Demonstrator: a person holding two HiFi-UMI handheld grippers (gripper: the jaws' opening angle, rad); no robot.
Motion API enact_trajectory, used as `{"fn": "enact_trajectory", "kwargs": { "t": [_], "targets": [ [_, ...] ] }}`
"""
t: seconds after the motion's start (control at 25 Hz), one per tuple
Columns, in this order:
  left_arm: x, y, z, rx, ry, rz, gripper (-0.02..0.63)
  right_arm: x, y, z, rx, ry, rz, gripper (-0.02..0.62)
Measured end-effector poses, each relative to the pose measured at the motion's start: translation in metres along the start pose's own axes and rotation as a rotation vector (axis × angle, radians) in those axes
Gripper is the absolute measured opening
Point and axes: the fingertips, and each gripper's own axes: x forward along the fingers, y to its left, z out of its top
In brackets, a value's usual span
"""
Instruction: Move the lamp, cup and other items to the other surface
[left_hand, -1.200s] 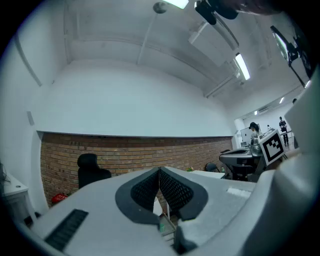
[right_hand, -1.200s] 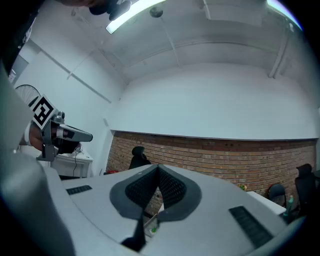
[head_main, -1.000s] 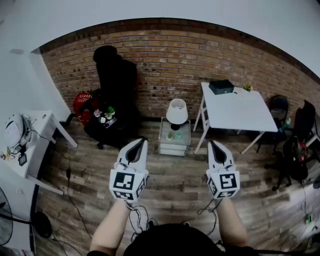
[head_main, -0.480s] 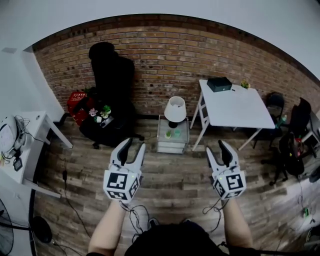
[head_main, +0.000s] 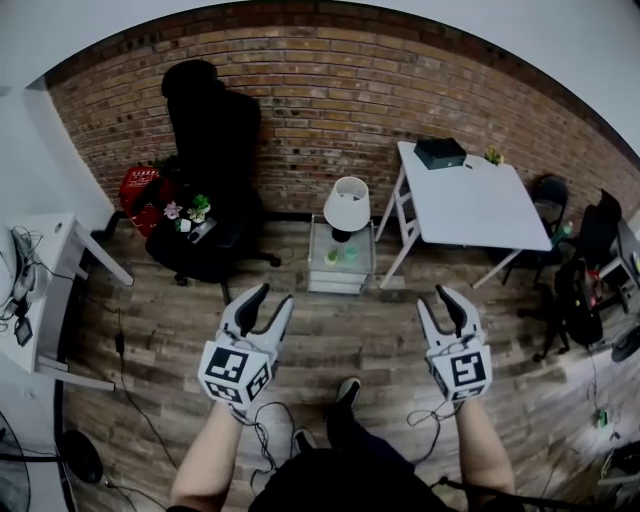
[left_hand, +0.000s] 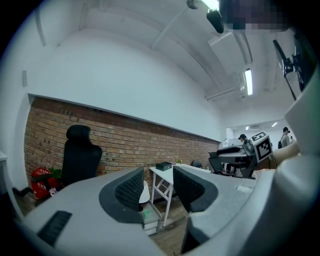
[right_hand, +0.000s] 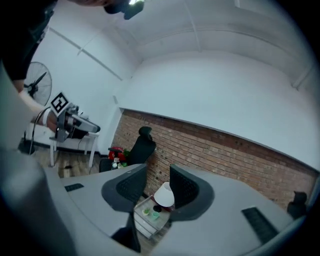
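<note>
A white-shaded lamp (head_main: 349, 200) stands on a small low side table (head_main: 322, 285) by the brick wall, beside two small green cups (head_main: 341, 256). Both grippers hover over the wooden floor, well short of that table. My left gripper (head_main: 268, 300) is open and empty; its jaws have just been opening. My right gripper (head_main: 440, 298) is open and empty too; its jaws have just been closing a little. The left gripper view frames the lamp (left_hand: 145, 192) far off between the jaws. In the right gripper view the lamp (right_hand: 164, 196) and cups (right_hand: 150, 214) show the same way.
A white trestle table (head_main: 470, 205) with a black box (head_main: 440, 152) stands right of the side table. A black office chair (head_main: 210, 130) is at the left, with flowers (head_main: 188, 212) and a red basket (head_main: 138, 188). A white desk (head_main: 45, 290) is far left; cables lie on the floor.
Both grippers went from shut to open and dropped lower in the view. The head view has tilted down; my shoe and leg now show at the bottom.
</note>
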Motion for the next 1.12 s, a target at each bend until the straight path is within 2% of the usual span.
{"fn": "enact_trajectory", "kwargs": {
  "t": [0.04,0.12,0.2,0.36,0.56,0.64,0.84,1.12],
  "targets": [
    [0.007,0.002,-0.007,-0.005,0.02,-0.01,0.178,0.008,0.001,-0.009,-0.036,0.024,0.025,0.145],
    [0.02,0.01,-0.019,0.005,0.066,-0.017,0.189,0.028,-0.002,-0.029,-0.066,0.055,0.07,0.177],
    [0.036,0.017,-0.031,0.012,0.114,-0.014,0.189,0.051,-0.012,-0.047,-0.027,0.06,0.099,0.208],
    [0.081,0.027,-0.039,0.011,0.169,0.011,0.19,0.101,-0.051,-0.065,0.081,0.05,0.119,0.213],
    [0.147,0.039,-0.037,-0.059,0.186,0.039,0.193,0.159,-0.098,-0.053,0.16,-0.05,0.152,0.215],
    [0.167,0.039,-0.035,-0.058,0.188,0.043,0.194,0.174,-0.11,-0.049,0.164,-0.073,0.167,0.216],
    [0.212,0.04,-0.024,-0.027,0.182,0.041,0.197,0.201,-0.127,-0.059,0.173,-0.032,0.193,0.222],
    [0.248,0.057,-0.03,-0.018,0.211,0.025,0.198,0.226,-0.14,-0.067,0.196,-0.015,0.191,0.225]
  ]
}}
